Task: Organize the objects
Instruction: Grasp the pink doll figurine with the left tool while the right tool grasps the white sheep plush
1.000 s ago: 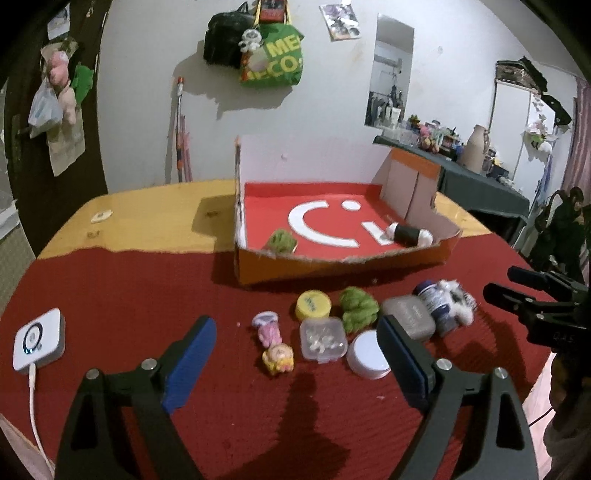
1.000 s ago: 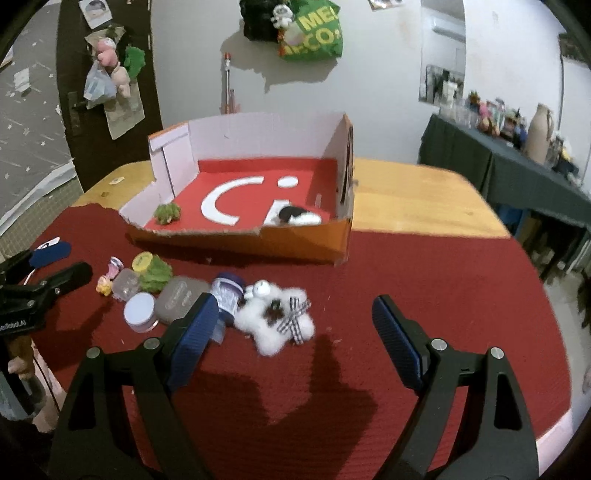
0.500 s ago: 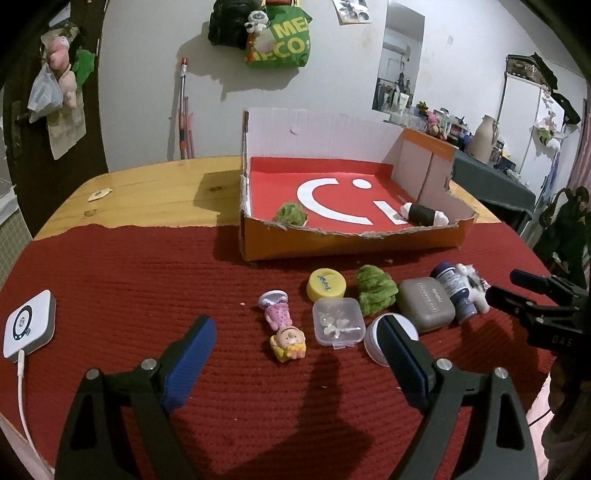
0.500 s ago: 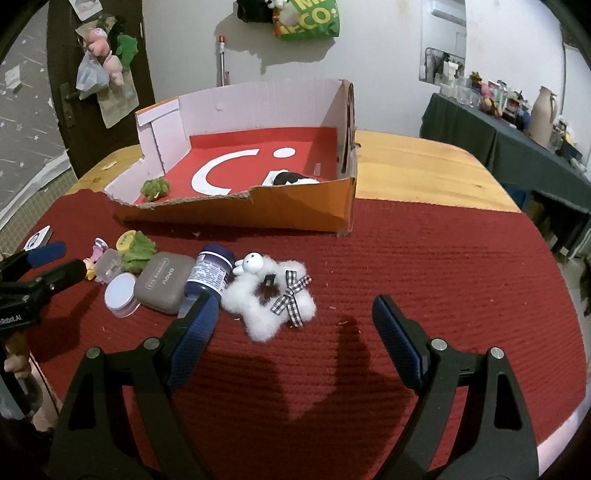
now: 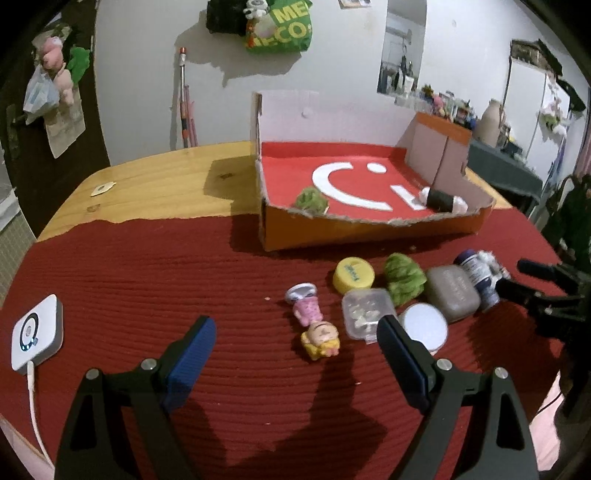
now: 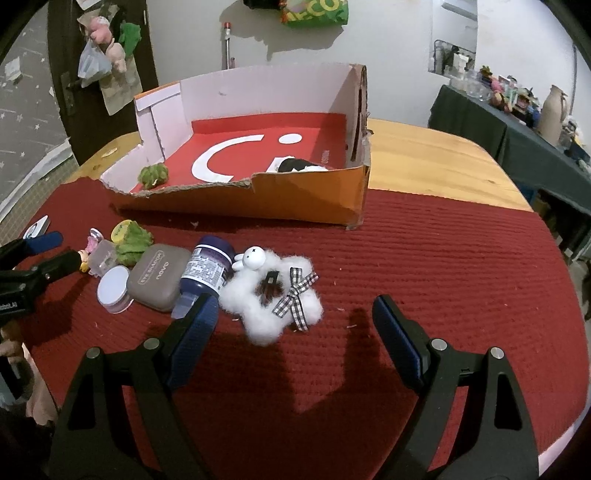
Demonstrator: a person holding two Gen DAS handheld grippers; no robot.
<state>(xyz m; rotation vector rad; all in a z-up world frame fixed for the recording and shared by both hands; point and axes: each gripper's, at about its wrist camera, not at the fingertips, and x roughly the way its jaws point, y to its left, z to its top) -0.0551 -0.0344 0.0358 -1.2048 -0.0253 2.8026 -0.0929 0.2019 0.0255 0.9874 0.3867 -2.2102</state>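
Between the spread, empty fingers of the left gripper (image 5: 295, 347) lies a toy doll (image 5: 314, 325), likely its next pick. At twelve o'clock the cardboard box (image 5: 369, 232) waits open-topped as the collecting bin, while the right gripper (image 6: 295, 325), also agape, frames the fluffy sheep clip (image 6: 273, 295).

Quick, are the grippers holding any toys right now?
Left gripper: open, holding nothing.
Right gripper: open, holding nothing.

Lived-in home: wall-hung bags (image 5: 279, 26), cluttered sideboard (image 6: 517, 107).

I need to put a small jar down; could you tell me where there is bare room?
Bare red cloth lies right of the fluffy sheep clip. The cardboard box floor is mostly free. It is crowded between the doll figure and blue bottle.
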